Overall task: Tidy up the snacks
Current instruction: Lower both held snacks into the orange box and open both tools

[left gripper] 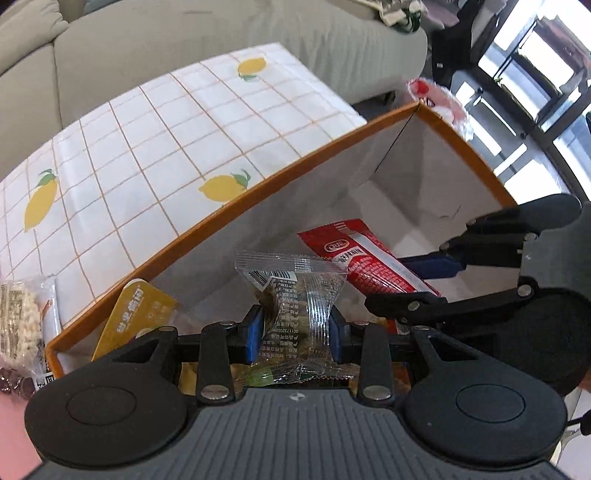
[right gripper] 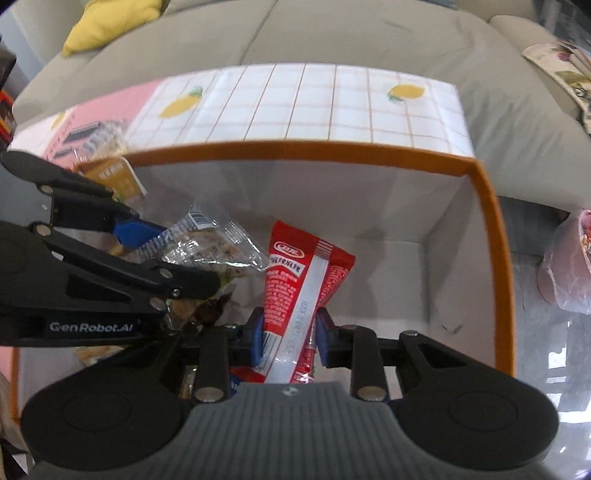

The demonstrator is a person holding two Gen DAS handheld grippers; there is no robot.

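An orange-rimmed white box (left gripper: 258, 192) (right gripper: 491, 206) stands on the lemon-print tablecloth. My left gripper (left gripper: 296, 334) hangs over the box, shut on a clear snack packet (left gripper: 295, 291) that shows dark and green contents. To its right, my right gripper (right gripper: 289, 338) is shut on a red sausage-style packet (right gripper: 299, 273) with a white stripe, also above the box's inside. Each gripper appears in the other's view: the right gripper (left gripper: 436, 284) with the red packet (left gripper: 365, 258), and the left gripper (right gripper: 147, 251) with the clear packet (right gripper: 210, 240). A yellow packet (left gripper: 136, 310) (right gripper: 118, 177) leans in the box's left corner.
More snacks lie under both grippers at the box's bottom. A noodle-like pack (left gripper: 22, 317) lies left of the box on the cloth. A pink plastic bag (right gripper: 569, 266) sits right of the box. A grey sofa (right gripper: 332, 33) with a yellow cushion (right gripper: 107, 22) runs behind the table.
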